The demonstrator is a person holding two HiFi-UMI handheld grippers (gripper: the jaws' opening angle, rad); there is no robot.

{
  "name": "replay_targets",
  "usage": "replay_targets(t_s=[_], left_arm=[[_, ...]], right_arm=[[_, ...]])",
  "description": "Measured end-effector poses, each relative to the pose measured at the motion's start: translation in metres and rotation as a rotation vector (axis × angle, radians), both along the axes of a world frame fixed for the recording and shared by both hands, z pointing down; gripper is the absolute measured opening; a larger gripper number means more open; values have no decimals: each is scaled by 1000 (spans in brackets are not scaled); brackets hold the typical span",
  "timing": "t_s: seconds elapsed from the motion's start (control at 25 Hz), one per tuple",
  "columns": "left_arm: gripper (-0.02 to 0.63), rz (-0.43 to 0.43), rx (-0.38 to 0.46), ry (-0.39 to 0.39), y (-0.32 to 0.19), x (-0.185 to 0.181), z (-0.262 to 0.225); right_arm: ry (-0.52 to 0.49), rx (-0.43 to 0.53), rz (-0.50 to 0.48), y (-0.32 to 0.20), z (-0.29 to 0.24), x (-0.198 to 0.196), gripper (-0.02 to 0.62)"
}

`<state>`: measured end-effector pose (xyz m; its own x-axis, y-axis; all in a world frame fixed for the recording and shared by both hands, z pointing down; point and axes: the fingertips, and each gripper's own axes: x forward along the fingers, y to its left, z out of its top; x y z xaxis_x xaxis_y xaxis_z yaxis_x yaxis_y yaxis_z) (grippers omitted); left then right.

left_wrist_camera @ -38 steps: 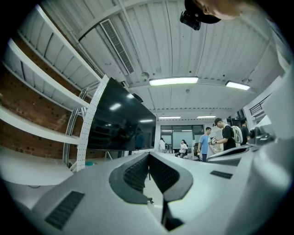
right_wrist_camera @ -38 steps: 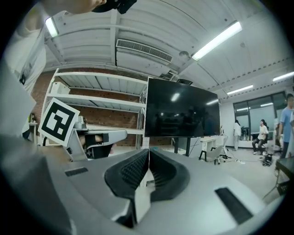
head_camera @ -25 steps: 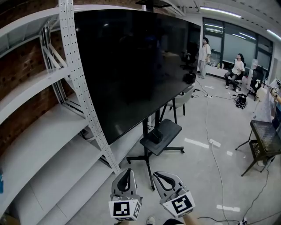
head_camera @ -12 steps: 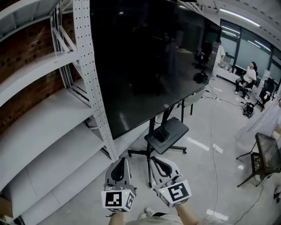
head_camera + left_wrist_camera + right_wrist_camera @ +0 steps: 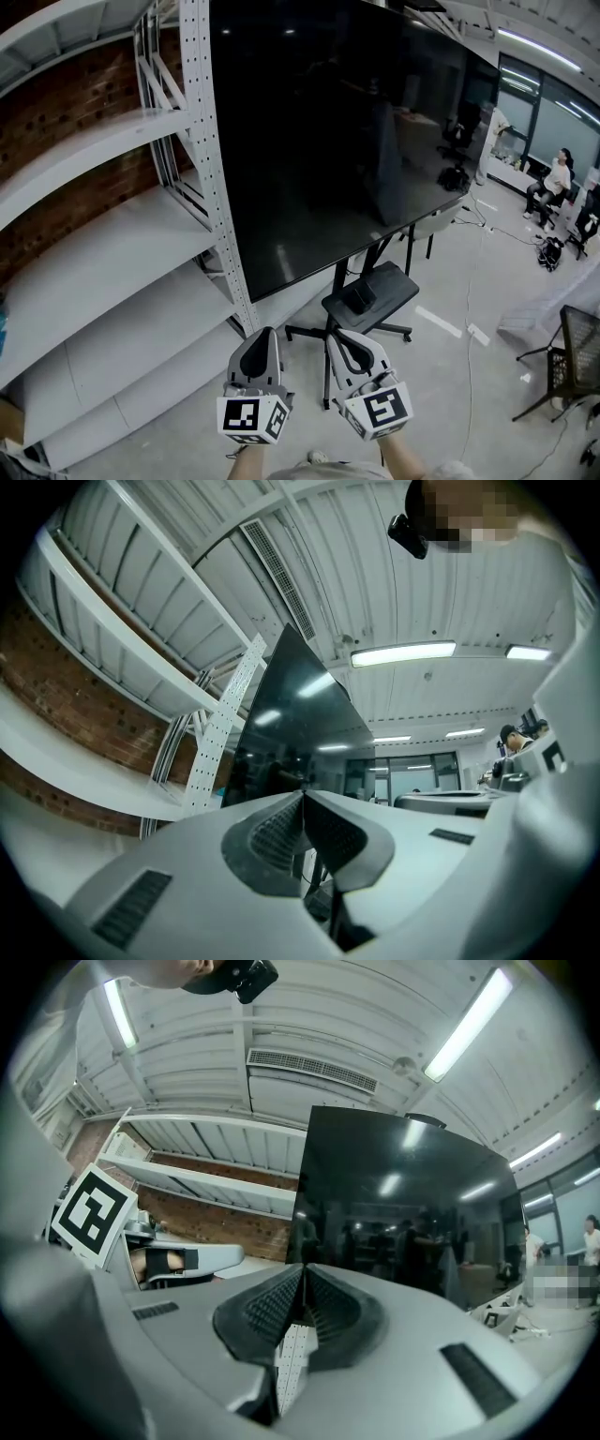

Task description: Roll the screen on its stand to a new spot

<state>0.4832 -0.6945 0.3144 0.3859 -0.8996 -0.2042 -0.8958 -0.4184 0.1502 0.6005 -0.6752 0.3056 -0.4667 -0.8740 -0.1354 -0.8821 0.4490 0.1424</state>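
Short of the screen [image 5: 337, 141], the left claw [image 5: 264, 334] and right claw [image 5: 339, 337] are held shut, empty; heavy and fragile, it is judged best pushed by its stand [image 5: 337, 281].

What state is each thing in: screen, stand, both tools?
screen: dark, upright on its stand.
stand: on the floor, small black box on its tray.
left tool: shut, nothing held, not touching the screen.
right tool: shut, nothing held, not touching the screen.
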Motion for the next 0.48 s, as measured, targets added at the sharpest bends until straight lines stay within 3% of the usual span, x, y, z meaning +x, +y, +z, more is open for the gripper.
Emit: replay_targets(t_s=[0.4, 0.48], left_arm=[[22, 50, 21, -30, -23, 30, -13], [77, 81, 30, -33, -31, 27, -22]], right_arm=[[-54, -15, 11, -24, 12, 37, 21], [-46, -1, 16, -30, 7, 33, 21]])
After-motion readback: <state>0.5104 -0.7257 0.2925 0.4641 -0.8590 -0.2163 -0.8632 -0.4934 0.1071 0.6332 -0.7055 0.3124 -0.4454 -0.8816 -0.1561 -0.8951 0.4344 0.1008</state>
